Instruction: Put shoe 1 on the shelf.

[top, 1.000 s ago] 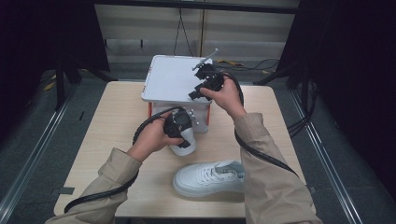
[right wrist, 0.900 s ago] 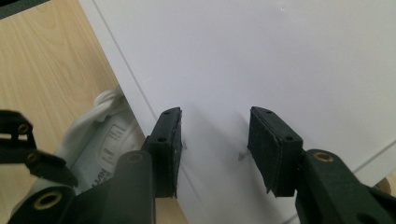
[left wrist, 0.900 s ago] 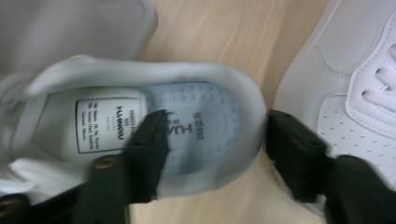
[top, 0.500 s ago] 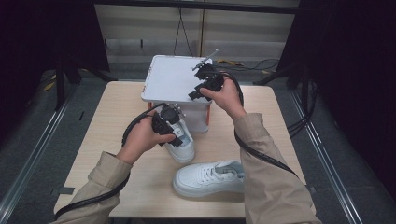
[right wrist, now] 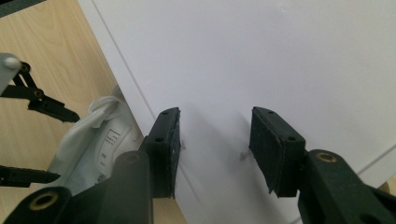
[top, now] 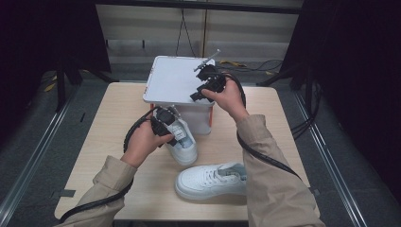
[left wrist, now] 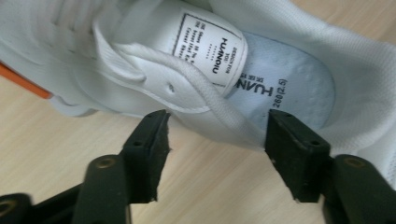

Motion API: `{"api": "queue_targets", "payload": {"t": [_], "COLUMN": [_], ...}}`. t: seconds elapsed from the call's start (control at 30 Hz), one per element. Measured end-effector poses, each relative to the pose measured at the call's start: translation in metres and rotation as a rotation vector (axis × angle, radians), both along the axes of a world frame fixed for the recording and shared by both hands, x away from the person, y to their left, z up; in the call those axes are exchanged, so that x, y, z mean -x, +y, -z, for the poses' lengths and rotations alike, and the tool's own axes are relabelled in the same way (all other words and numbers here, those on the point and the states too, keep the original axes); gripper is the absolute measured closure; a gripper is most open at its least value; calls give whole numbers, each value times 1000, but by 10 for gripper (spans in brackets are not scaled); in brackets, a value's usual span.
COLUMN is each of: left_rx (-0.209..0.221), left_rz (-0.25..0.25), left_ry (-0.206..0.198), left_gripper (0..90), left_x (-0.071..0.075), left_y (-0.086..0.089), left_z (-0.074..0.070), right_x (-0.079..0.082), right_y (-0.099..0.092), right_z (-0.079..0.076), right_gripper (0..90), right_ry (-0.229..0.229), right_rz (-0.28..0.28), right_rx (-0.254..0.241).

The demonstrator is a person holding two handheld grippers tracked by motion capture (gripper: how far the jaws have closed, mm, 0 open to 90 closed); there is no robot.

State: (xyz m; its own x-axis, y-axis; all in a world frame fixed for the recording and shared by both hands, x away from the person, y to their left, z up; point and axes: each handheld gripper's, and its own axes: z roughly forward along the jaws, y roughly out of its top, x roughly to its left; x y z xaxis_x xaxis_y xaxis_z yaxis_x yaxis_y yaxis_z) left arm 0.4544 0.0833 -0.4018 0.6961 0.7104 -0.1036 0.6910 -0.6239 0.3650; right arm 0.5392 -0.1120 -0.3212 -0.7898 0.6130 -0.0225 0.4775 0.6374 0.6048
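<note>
Jaws of your left gripper (left wrist: pixel 212 140) stand half open around the shoe (left wrist: pixel 261 65) collar and have just been closing, not yet pinching.
Close them fully before lifting; your right gripper (right wrist: pixel 212 140), jaws apart, rests on the box lid (top: pixel 172 80) just behind the shoe.

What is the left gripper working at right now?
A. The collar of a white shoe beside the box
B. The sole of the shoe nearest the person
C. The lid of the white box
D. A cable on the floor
A: in the left gripper view, the left gripper has its jaws either side of the white shoe collar edge, insole label showing behind.
</note>
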Motion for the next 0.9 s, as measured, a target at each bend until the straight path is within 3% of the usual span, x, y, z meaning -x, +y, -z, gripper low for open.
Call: {"api": "queue_targets", "payload": {"t": [0.07,0.13,0.27,0.33,0.37,0.4,0.47,0.5,0.63,0.73,0.9], "left_rx": [37,42,41,29,29,46,50,50,49,56,70], "left_rz": [-12,-19,-38,-57,-57,-65,-74,-74,-62,-66,-67], "left_ry": [24,41,54,38,38,25,-28,-28,-33,-5,-5], "left_gripper": [479,564,613,630,688,745,769,786,783,779,774], "left_x": [-3,-4,-7,-11,-11,-12,-15,-15,-15,-14,-13], "left_y": [5,7,9,13,13,18,25,25,25,26,28], "left_z": [1,-1,-3,-5,-5,-11,-18,-18,-18,-14,-13], "right_x": [0,0,0,0,0,-1,-1,-1,-2,-2,-2], "right_y": [0,0,0,0,0,0,0,1,1,1,3], "right_z": [0,0,0,0,0,1,1,0,1,1,1], "right_gripper": [531,531,531,530,530,530,529,529,526,525,524], "right_ry": [0,-2,-1,-4,-4,-5,-6,-4,-7,-7,-6], "right_rz": [1,-3,-1,-2,-2,-2,-7,-5,-1,-1,4], "right_rx": [-2,-2,-2,-4,-4,-8,-3,-3,-5,-7,-5]}}
